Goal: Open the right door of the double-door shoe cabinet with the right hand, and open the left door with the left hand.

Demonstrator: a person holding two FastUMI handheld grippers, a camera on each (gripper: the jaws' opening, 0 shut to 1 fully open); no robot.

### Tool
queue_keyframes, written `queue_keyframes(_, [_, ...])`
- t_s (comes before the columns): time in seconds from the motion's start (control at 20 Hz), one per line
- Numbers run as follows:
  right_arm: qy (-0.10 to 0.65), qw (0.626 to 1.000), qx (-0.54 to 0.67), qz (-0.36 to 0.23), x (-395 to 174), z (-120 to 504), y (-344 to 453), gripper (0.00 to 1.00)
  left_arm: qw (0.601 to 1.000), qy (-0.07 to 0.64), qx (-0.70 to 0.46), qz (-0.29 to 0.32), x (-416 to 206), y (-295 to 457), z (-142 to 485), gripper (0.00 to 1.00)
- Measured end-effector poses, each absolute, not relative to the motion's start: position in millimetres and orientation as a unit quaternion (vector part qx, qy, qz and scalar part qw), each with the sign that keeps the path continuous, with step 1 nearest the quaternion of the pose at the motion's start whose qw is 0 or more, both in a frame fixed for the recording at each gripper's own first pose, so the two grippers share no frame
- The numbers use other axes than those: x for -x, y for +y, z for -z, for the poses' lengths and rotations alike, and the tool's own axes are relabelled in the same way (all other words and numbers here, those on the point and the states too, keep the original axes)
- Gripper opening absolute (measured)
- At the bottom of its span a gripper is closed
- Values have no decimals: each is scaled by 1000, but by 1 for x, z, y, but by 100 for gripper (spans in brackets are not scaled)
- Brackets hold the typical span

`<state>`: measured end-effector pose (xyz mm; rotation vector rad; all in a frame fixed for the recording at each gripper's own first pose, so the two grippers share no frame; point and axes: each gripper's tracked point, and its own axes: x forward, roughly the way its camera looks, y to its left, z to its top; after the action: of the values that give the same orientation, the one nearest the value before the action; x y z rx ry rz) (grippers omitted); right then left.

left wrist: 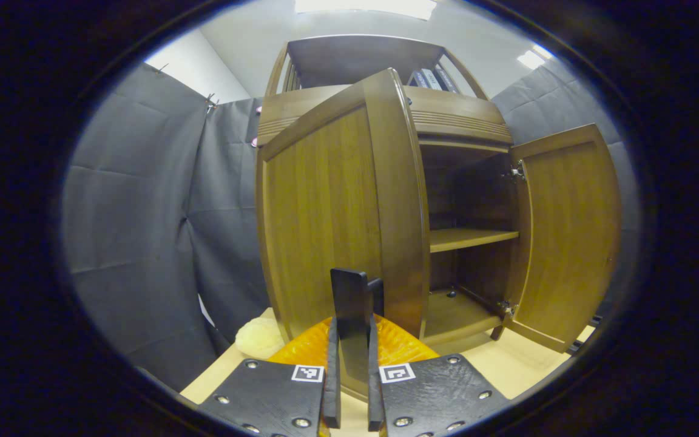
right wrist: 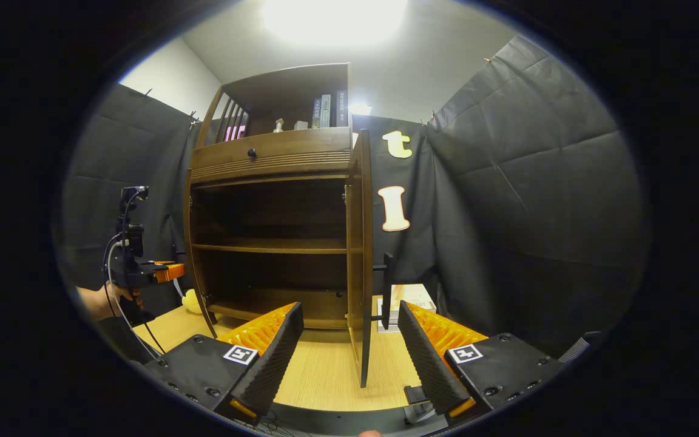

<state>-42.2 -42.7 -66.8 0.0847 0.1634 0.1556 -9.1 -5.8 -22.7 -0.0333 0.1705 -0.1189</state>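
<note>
1. Clamping the black handle (left wrist: 349, 303) of the left door (left wrist: 331, 224), the left gripper (left wrist: 352, 388) holds it swung wide.
2. Right gripper (right wrist: 349, 358) sits released, fingers spread, near the right door (right wrist: 361, 255), which is fully open.
3. Behind, the cabinet (right wrist: 270, 155) stands exposed; the task looks nearly finished.

Both doors of the shoe cabinet (right wrist: 270, 243) stand swung out, leaving its dark interior and middle shelf (right wrist: 270, 246) open to approach. The right door (right wrist: 361, 261), seen edge-on, projects over the bench (right wrist: 325, 370) between the open right claw (right wrist: 349, 358) fingers. A box (right wrist: 410, 297) sits beside that door.
</note>
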Motion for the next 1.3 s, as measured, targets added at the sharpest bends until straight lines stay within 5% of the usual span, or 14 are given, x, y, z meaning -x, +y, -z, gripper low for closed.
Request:
queue_keyframes(0.9, [82,991,-36,-99,72,61,-3,98,995,94,17,24,9,7,17,21])
queue_keyframes(1.3, [86,990,-33,-109,83,66,7,94,994,103,32,-30,5,29,16,10])
